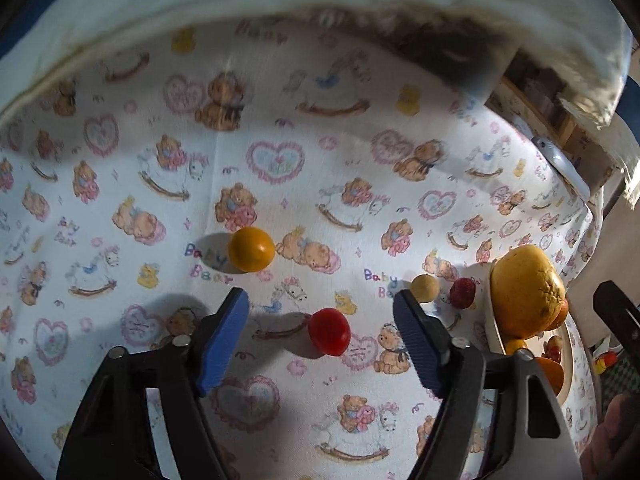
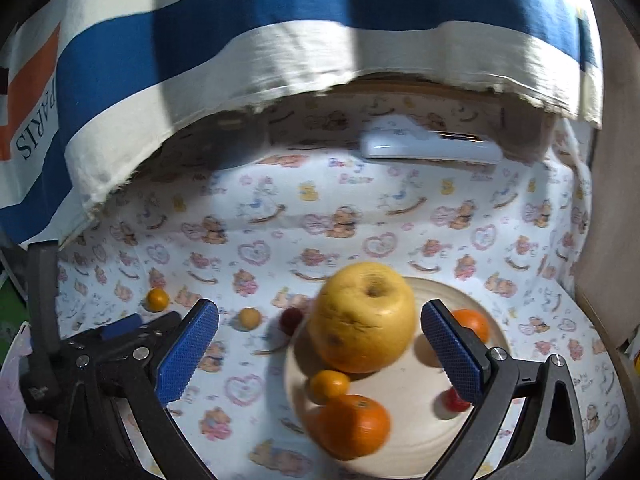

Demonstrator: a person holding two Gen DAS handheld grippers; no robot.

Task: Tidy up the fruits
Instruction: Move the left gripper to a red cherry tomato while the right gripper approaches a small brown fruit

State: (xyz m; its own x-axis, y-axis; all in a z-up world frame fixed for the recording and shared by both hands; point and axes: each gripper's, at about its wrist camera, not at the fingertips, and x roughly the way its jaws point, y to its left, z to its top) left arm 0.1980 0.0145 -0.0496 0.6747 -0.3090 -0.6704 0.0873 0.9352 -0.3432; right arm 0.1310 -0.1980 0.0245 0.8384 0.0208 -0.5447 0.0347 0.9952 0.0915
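The left gripper (image 1: pixel 322 308), black-armed with blue ribbed pads, has its jaws apart and empty above a white cloth printed with teddy bears and hearts (image 1: pixel 280 152); a small glossy red round fruit (image 1: pixel 329 331) lies on the cloth between the two pads, touched by neither. Beyond it sit a smooth orange round fruit (image 1: pixel 251 249) near the left pad, and a pale yellow ball-like fruit (image 1: pixel 425 288) and a dark red berry-like fruit (image 1: pixel 462 292) by the right pad. The right gripper (image 2: pixel 320 318), of the same make, also stands apart with nothing between its pads, over a pale round plate (image 2: pixel 404 440). On that plate rests a large yellow apple-shaped fruit (image 2: pixel 362 318), with a small orange citrus (image 2: pixel 329 386) and a larger orange tangerine (image 2: pixel 354 426) in front of it, another orange fruit (image 2: pixel 474 322) behind the right pad, and a small red fruit (image 2: pixel 454 400), partly hidden.
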